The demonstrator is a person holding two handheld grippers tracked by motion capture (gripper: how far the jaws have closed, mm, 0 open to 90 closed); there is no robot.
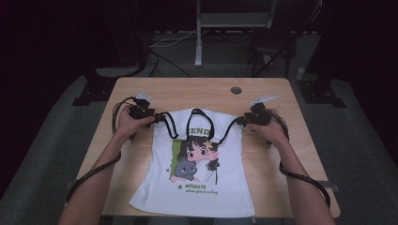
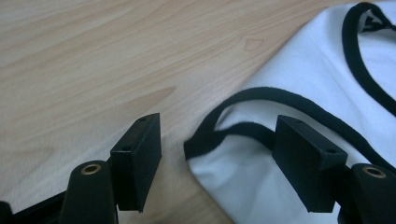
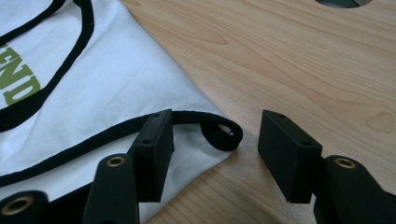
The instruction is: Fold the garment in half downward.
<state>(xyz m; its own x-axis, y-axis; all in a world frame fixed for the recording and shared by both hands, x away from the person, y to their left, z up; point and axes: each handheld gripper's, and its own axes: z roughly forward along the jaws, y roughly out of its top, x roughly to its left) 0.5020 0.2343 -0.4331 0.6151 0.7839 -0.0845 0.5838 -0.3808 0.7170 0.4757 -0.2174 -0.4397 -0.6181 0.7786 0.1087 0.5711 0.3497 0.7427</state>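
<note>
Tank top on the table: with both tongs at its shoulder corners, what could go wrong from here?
1. The left tongs straddle the tank top at its black-trimmed corner, pads not pressing; closing may catch trim alone and slip.
2. The right tongs have the trim loop in an open gap, near one pad; it may escape.
3. Uneven grips could skew the top on the table.

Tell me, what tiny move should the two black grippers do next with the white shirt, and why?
Probably close both sets of jaws. The left gripper and right gripper each stand open around a black-trimmed shoulder corner of the white cartoon-print shirt, which lies flat on the wooden table. The pads do not press the cloth yet, so pinching seems to come before any lifting.
</note>
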